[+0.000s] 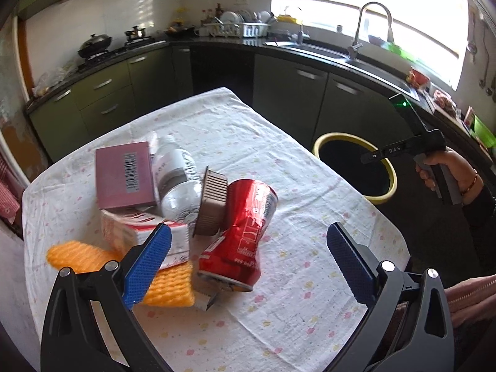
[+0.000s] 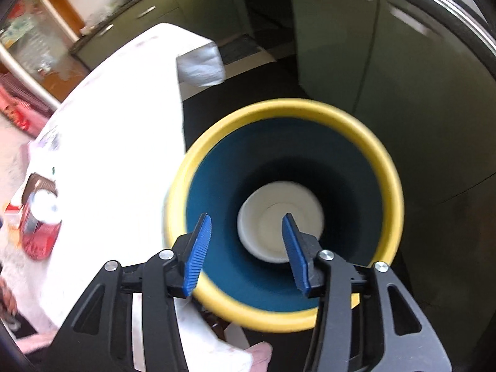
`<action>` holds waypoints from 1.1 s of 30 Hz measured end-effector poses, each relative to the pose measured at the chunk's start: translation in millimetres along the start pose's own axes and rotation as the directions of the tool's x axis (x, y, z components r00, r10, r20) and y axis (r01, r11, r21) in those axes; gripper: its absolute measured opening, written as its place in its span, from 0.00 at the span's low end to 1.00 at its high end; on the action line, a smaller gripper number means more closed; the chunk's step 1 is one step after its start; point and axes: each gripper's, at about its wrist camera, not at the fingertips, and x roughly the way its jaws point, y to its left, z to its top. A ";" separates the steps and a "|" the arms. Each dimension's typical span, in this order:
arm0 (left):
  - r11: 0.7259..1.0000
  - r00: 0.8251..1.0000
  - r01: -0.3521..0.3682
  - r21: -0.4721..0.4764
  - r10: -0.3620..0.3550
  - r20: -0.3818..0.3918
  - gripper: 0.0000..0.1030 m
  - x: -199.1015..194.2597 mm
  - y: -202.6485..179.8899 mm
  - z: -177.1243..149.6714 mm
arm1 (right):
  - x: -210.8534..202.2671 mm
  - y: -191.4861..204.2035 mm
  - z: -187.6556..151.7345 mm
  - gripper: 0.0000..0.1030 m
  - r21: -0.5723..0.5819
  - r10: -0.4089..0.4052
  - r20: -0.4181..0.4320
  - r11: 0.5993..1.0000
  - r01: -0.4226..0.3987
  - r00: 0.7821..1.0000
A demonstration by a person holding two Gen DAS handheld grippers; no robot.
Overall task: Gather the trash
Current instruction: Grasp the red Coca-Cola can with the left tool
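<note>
A pile of trash lies on the cloth-covered table (image 1: 217,117): a crushed red can (image 1: 245,229), a brown ribbed cup (image 1: 212,200), a clear plastic bottle (image 1: 178,173), a pink box (image 1: 124,175), a red-and-white carton (image 1: 139,229) and an orange foam net (image 1: 102,257). My left gripper (image 1: 248,254) is open and empty just above the can. My right gripper (image 2: 246,241) is open and empty over the yellow-rimmed bin (image 2: 350,124), which stands on the floor beside the table (image 1: 387,195). A white cup (image 2: 272,217) lies in the bin's bottom.
Green kitchen cabinets (image 1: 310,93) and a dark counter with a sink and tap (image 1: 365,31) run behind the table. A stove with a wok (image 1: 93,43) is at the far left. The bin sits between table edge and cabinets.
</note>
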 end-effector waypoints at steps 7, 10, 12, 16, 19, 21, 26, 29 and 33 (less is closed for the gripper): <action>0.991 0.988 0.088 0.103 -0.073 -0.137 0.92 32.9 -15.5 14.4 | 3.4 16.1 -33.3 0.50 -0.017 0.068 -0.027 0.998 -0.068 0.997; 0.991 0.977 0.061 0.120 -0.035 -0.208 0.88 48.9 -14.8 14.9 | 4.1 14.2 -36.6 0.50 -0.010 0.080 -0.025 0.997 -0.080 0.997; 0.991 0.969 0.069 0.116 -0.039 -0.245 0.85 56.4 -13.1 14.6 | -0.6 11.9 -42.6 0.51 -0.006 0.087 -0.023 0.996 -0.087 0.996; 0.990 0.956 0.069 0.125 -0.030 -0.292 0.78 68.5 -11.8 12.7 | 1.2 8.8 -42.6 0.52 -0.004 0.093 -0.025 0.996 -0.093 0.995; 0.989 0.953 0.069 0.132 -0.027 -0.302 0.72 73.6 -12.7 14.0 | 1.4 6.5 -44.5 0.53 -0.008 0.099 -0.032 0.995 -0.099 0.995; 0.987 0.951 0.068 0.143 -0.021 -0.308 0.70 77.3 -14.1 15.6 | 3.2 6.7 -45.0 0.53 -0.011 0.103 -0.039 0.995 -0.103 0.994; 0.982 0.938 0.037 0.184 0.029 -0.345 0.66 92.7 -18.2 15.2 | 11.9 13.7 -43.6 0.54 -0.027 0.108 -0.059 0.994 -0.109 0.992; 0.979 0.929 0.043 0.198 0.034 -0.369 0.56 99.6 -20.5 12.2 | 15.4 17.6 -43.1 0.54 -0.035 0.109 -0.069 0.993 -0.112 0.992; 0.982 0.920 0.054 0.178 0.020 -0.393 0.45 103.4 -16.5 8.2 | 16.4 20.4 -44.4 0.54 -0.037 0.111 -0.070 0.993 -0.114 0.991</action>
